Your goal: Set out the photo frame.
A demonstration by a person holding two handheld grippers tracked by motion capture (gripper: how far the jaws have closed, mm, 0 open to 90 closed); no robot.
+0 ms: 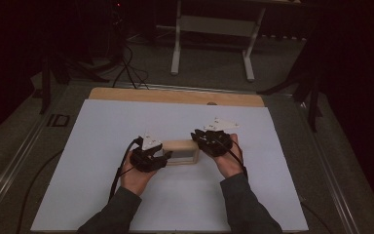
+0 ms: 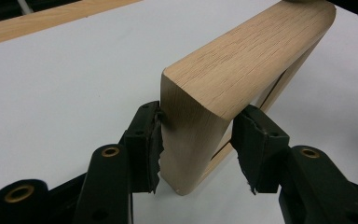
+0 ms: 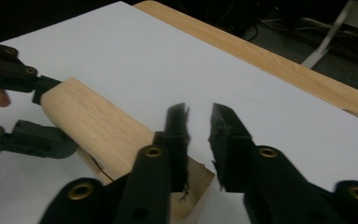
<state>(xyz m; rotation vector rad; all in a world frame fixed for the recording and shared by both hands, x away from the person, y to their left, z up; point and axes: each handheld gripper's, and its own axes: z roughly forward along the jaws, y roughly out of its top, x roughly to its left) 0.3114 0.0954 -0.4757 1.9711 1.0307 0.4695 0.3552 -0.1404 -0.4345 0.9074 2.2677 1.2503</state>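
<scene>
A light wooden box frame point(image 1: 180, 151) lies on its side on the white sheet point(image 1: 102, 146) between my two hands. My left gripper point(image 1: 163, 157) holds its left end. In the left gripper view the pads press both faces of the rounded wooden end point(image 2: 247, 60), with my left gripper point(image 2: 198, 121) shut on it. My right gripper point(image 1: 199, 139) hovers at the frame's right end. In the right gripper view my right gripper point(image 3: 199, 112) stands open, with only white sheet showing in the gap. The wood point(image 3: 102, 130) lies under its left jaw, and the left gripper point(image 3: 58, 114) clamps the far end.
The white sheet covers a wooden tabletop whose bare strip point(image 1: 175, 96) runs along the far edge. Beyond it on the dark floor stand a white table frame point(image 1: 212, 29) and some cables point(image 1: 126, 68). A metal rail point(image 1: 14, 161) borders the table's left side.
</scene>
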